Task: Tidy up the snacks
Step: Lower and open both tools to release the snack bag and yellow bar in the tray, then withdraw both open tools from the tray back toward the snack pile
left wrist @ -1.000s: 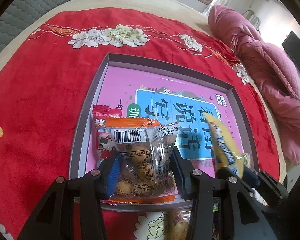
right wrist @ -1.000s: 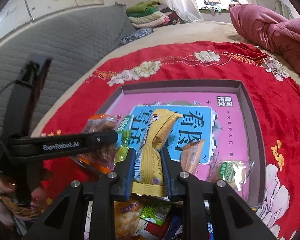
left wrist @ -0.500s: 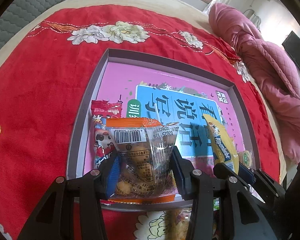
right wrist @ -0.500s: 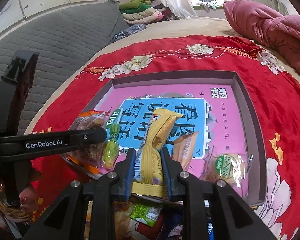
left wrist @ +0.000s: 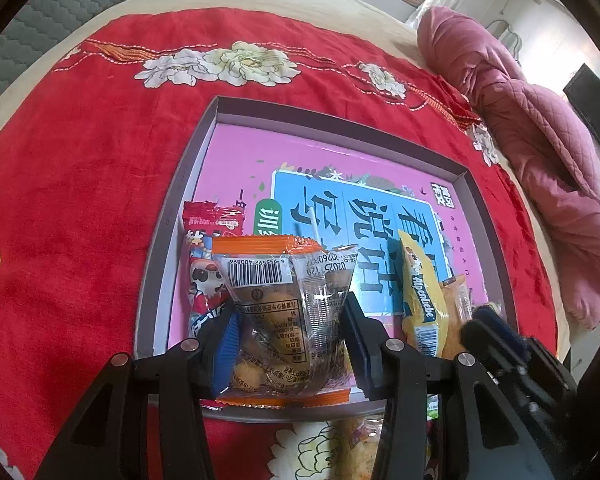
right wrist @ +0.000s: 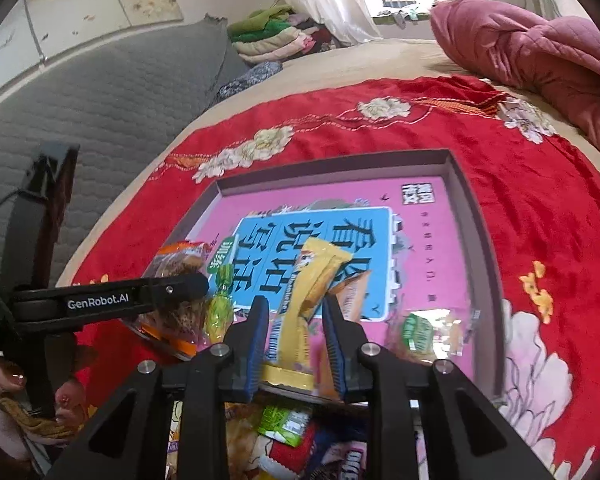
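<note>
While my left tongs (left wrist: 288,336) pinch a clear packet of biscuits (left wrist: 288,312) over the tray's (left wrist: 168,232) near edge, my right tongs (right wrist: 294,336) have just been opening, pads now off the yellow bar (right wrist: 304,304) between them. Beyond, a green candy (right wrist: 219,312) and round biscuit pack (right wrist: 428,332) lie inside.

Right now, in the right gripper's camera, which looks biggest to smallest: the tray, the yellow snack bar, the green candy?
1. Tray, largest by far.
2. Yellow snack bar, though it sits close to the camera, which inflates it.
3. Green candy, smallest.
</note>
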Demonstrator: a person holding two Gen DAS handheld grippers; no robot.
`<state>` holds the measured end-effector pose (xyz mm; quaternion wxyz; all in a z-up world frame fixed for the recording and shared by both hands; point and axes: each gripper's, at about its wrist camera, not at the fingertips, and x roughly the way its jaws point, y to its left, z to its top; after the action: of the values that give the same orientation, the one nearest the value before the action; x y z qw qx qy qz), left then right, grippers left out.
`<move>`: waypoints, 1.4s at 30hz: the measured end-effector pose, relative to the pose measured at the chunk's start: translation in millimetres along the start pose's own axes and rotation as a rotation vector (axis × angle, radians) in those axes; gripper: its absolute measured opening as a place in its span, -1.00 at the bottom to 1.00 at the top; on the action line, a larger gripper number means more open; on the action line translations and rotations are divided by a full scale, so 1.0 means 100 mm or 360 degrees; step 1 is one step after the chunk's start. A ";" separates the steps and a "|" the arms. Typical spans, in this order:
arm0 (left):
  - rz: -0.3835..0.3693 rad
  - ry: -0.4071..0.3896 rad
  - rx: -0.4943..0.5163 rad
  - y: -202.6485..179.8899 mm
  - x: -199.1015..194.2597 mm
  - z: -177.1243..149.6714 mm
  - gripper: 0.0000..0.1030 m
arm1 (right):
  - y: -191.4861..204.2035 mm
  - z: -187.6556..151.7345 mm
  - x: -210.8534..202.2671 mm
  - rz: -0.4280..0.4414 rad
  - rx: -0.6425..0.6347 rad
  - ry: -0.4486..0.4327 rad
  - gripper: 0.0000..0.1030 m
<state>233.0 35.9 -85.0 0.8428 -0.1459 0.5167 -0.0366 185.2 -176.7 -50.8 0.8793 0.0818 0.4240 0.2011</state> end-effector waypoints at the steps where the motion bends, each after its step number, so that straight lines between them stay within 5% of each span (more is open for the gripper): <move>1: 0.0000 0.0002 -0.0001 0.01 0.00 0.00 -0.04 | -0.02 0.00 -0.03 0.0002 0.0014 -0.0006 -0.35; 17: -0.0027 -0.0063 0.0018 -0.03 -0.16 0.02 0.08 | -0.30 0.04 -0.32 -0.0021 0.0140 -0.0070 -0.30; 31: -0.0078 -0.0150 -0.0013 0.01 -0.51 -0.06 0.10 | -0.49 -0.01 -0.53 -0.0028 0.0250 -0.0122 0.05; 42: -0.0106 -0.0213 -0.0046 0.09 -0.88 -0.20 0.11 | -0.50 -0.02 -0.63 -0.0035 0.0268 -0.0148 0.07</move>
<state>174.4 58.9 -20.5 0.8716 -0.1772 0.4546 -0.0473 162.9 -248.6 -23.3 0.8901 0.1600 0.3990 0.1512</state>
